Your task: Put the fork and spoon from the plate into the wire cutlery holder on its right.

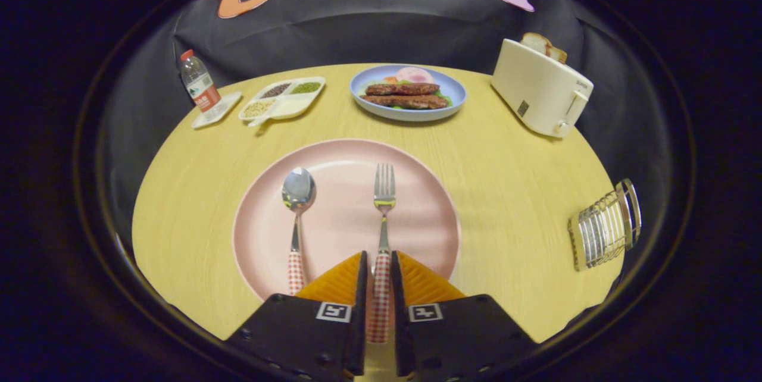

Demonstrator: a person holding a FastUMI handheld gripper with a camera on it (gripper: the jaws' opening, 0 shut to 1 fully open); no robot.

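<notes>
Claw (380, 278) of yours clamps the fork (383, 215) handle on the pink plate (428, 215), spoon (297, 215) alongside; wire cutlery holder (604, 226) sits well right on the pale wooden counter (512, 179), dark cloth behind.

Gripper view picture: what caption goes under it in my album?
Gripper jaws closed on the fork handle on the pink plate, spoon beside it.
</notes>
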